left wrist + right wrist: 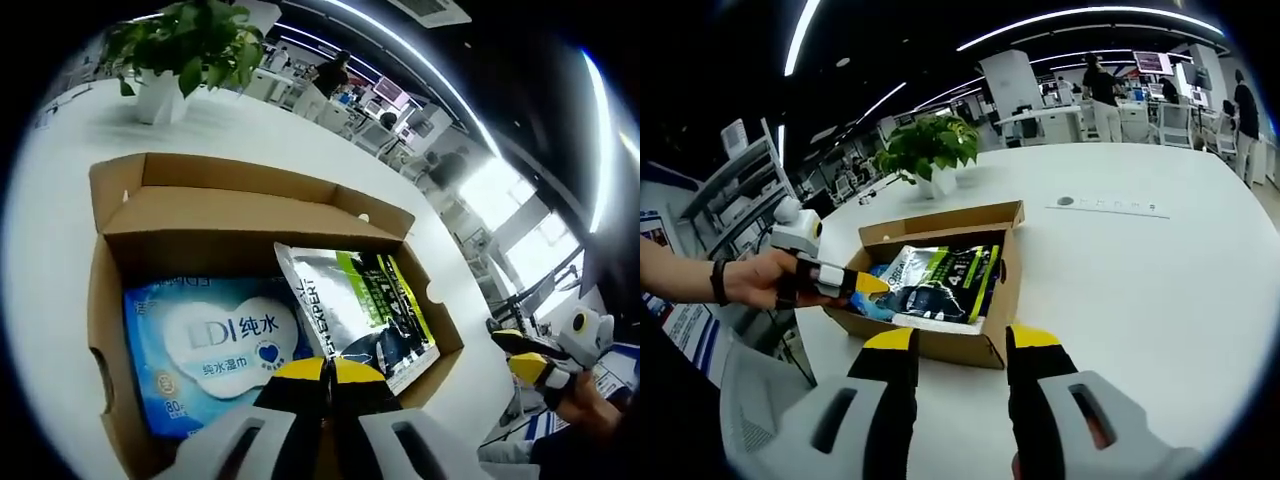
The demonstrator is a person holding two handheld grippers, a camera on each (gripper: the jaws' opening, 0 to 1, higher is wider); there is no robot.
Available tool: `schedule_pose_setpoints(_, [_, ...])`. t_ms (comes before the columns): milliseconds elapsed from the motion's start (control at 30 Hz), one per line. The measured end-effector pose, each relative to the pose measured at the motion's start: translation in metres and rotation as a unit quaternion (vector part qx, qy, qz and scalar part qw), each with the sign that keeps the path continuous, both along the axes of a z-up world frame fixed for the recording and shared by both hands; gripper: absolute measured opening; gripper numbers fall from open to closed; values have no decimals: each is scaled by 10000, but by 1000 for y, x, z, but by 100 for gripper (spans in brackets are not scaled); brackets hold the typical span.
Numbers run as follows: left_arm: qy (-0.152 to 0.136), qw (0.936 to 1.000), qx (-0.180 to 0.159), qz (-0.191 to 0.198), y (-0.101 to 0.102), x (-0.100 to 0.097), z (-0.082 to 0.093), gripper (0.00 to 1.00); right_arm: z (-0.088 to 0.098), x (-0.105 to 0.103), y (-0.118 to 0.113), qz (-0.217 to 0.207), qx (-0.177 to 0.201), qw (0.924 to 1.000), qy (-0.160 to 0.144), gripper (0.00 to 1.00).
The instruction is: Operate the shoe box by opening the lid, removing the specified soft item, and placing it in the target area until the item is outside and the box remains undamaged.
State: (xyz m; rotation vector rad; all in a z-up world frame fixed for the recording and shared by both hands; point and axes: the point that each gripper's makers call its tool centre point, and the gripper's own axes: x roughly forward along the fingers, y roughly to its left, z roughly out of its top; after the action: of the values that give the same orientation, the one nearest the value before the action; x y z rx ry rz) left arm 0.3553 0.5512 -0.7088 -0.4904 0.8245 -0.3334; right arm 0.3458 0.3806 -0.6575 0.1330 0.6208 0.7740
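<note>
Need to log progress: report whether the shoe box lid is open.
Open: the cardboard box shows its contents, wet wipes pack and silver pouch.

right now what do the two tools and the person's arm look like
Both are pale grey moulded tools with black fingers capped in yellow: the left tool and the right tool. Seen from the right gripper view, the left one carries a white housing with a yellow-ringed part on top. The person's hand has a dark wristband.
</note>
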Motion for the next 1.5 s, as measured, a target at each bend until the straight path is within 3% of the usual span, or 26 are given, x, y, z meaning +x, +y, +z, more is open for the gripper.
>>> schedule_pose_setpoints(700, [33,9992,314,-263,12,-9,-9,0,-13,36,66,281,-52,9990,349,30])
schedule_pose_setpoints(1100, [56,9989,373,-290,19,-11,-13,0,-42,44,76,218,-449,9965,670,33])
schedule_pose_setpoints(1500, [85,9991,311,-263,23,-10,-16,0,-60,45,82,177,-543,9939,944,19])
